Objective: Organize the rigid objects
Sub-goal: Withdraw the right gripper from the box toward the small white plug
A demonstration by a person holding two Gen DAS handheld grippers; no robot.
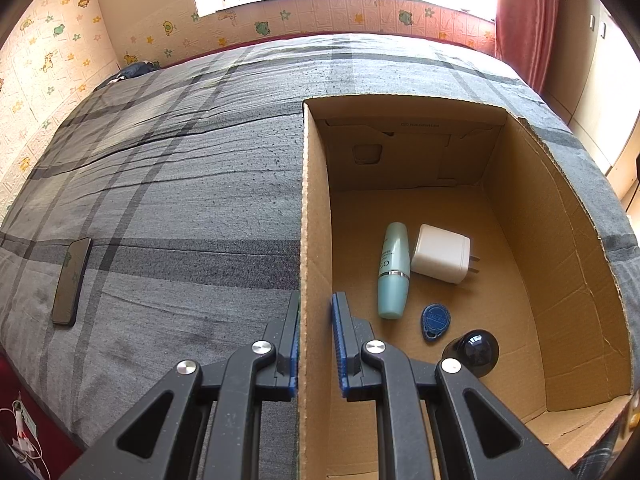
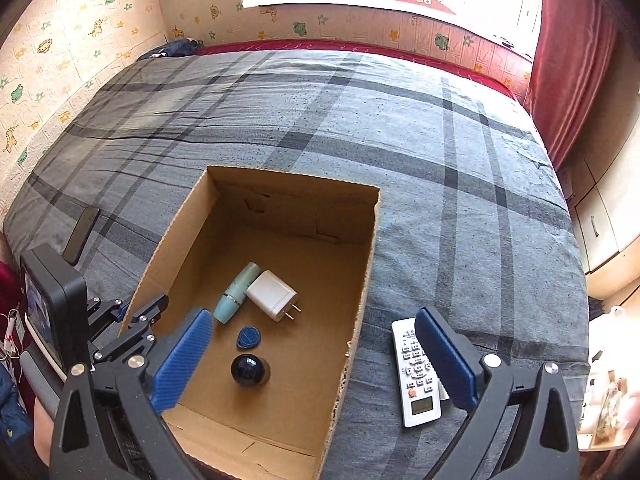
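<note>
An open cardboard box (image 2: 362,280) sits on the bed. In it lie a teal bottle (image 2: 236,294), a white charger (image 2: 272,295), a blue key fob (image 2: 248,338) and a dark round object (image 2: 250,370); all show in the left wrist view too, the bottle (image 1: 394,270) beside the charger (image 1: 440,254). My left gripper (image 1: 316,344) is shut on the box's left wall (image 1: 314,216). My right gripper (image 2: 316,360) is open and empty above the box's right wall. A white remote (image 2: 416,372) lies on the bed right of the box, under the right finger.
A dark phone (image 1: 72,280) lies on the grey plaid bedcover (image 2: 440,160) left of the box. Papered walls and a window stand behind the bed, a red curtain (image 2: 572,60) at the right. Cables lie beside the bed at lower left.
</note>
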